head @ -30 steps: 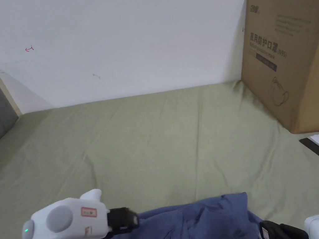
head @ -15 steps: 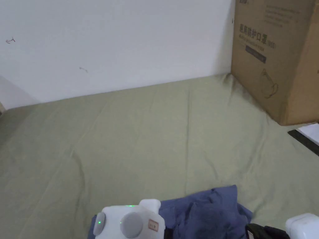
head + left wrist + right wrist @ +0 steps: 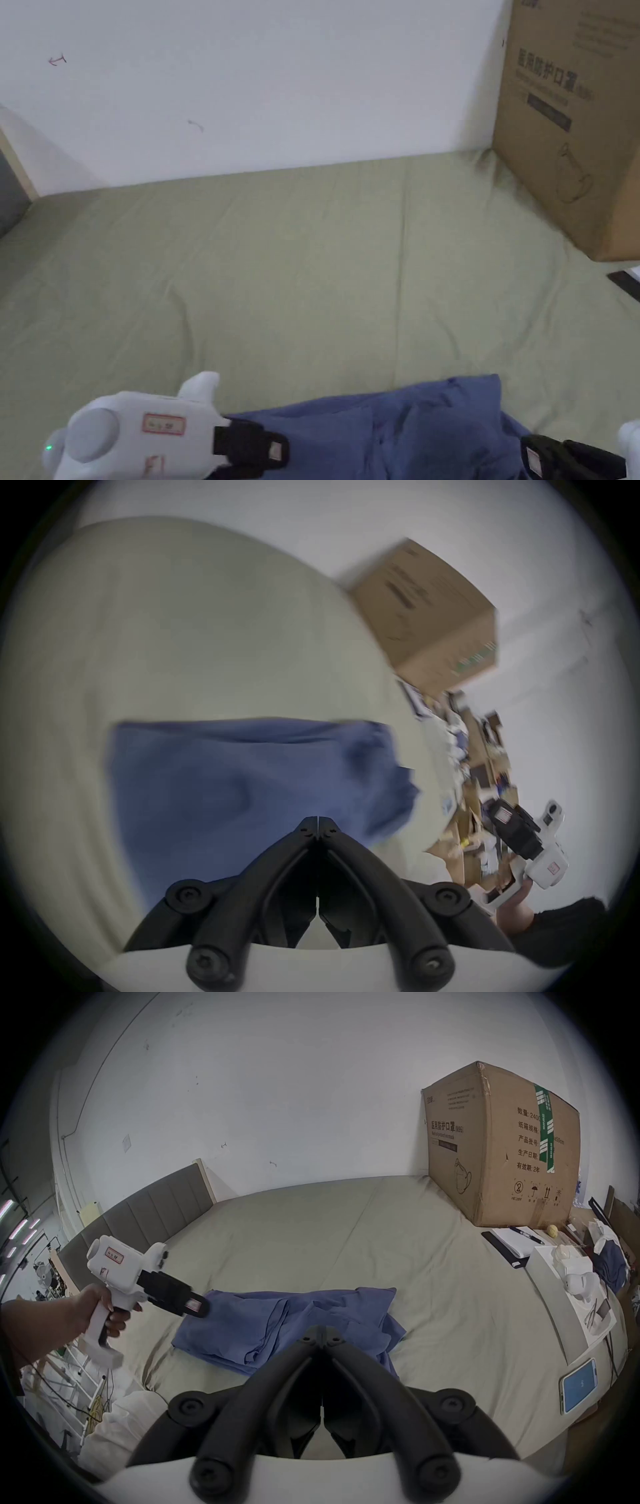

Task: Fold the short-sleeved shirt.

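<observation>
the short-sleeved shirt (image 3: 287, 1324) lies rumpled and partly doubled over on the bed (image 3: 346, 1234), near its front edge, its long axis running left to right across the person. both grippers hang above the near edge, clenched on nothing, jaws tip to tip. the left gripper (image 3: 199, 1309) sits over the shirt's left end and looks the nearer; the right gripper (image 3: 322, 1333) hangs by the bunched right end. any next grasp would reach forward and down.

the right gripper view shows the whole shirt, its layered folds, the cardboard box (image 3: 498, 1144) and a phone (image 3: 580, 1390). the head view catches just the shirt's far edge (image 3: 400, 425). the left gripper view is blurred, though its own tips (image 3: 318, 826) meet over blue cloth.
</observation>
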Action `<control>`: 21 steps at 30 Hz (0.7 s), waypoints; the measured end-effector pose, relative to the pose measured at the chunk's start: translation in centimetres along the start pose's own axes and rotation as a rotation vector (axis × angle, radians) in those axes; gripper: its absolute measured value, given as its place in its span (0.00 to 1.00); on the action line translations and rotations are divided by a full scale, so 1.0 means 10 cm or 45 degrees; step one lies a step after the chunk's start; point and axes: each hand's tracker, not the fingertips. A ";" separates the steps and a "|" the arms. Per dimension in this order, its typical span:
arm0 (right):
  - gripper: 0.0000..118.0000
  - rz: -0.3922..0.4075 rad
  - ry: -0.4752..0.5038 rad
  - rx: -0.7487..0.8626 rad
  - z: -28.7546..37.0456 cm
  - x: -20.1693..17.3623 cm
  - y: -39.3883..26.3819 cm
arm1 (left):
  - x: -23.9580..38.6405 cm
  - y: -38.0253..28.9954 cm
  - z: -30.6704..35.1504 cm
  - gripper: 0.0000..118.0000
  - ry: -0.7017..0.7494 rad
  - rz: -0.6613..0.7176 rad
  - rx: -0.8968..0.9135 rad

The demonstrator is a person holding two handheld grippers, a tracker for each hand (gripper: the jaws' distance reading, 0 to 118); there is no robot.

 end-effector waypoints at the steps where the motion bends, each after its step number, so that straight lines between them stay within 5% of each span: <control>1: 0.00 0.008 -0.001 -0.018 -0.02 -0.02 0.00 | -0.27 -0.02 0.12 0.03 0.013 0.068 0.017; 2: 0.00 0.017 -0.003 -0.037 -0.05 -0.05 0.00 | -0.50 -0.03 0.20 0.16 -0.024 0.128 0.030; 3: 0.00 0.030 -0.005 -0.055 -0.09 -0.09 0.00 | -0.75 -0.03 0.27 0.41 -0.112 0.196 0.025; 6: 0.00 0.063 0.007 -0.118 -0.22 -0.22 0.01 | -1.26 -0.10 0.27 0.73 -0.326 0.318 -0.002; 7: 0.00 0.075 0.013 -0.135 -0.27 -0.27 0.02 | -1.32 -0.16 0.19 1.00 -0.386 0.341 -0.018; 13: 0.00 0.094 0.102 -0.200 -0.50 -0.58 0.09 | -1.80 -0.13 -0.38 1.00 -0.929 0.632 0.066; 15: 0.00 0.098 0.128 -0.215 -0.56 -0.65 0.10 | -1.57 -0.07 -0.60 1.00 -0.942 0.588 0.017; 17: 0.00 0.116 0.136 -0.228 -0.61 -0.70 0.11 | -1.30 0.00 -0.72 0.94 -0.754 0.397 -0.007; 18: 0.00 0.126 0.134 -0.230 -0.62 -0.71 0.10 | -1.23 -0.02 -0.72 0.61 -0.693 0.362 0.031; 19: 0.00 0.133 0.132 -0.230 -0.62 -0.72 0.10 | -1.17 -0.03 -0.79 0.06 -0.596 0.385 0.027; 20: 0.00 0.137 0.130 -0.231 -0.62 -0.73 0.10 | -1.16 -0.06 -0.86 0.06 -0.322 0.378 -0.028; 21: 0.00 0.133 0.129 -0.230 -0.61 -0.72 0.10 | -1.21 -0.12 -0.89 0.06 -0.345 0.486 0.011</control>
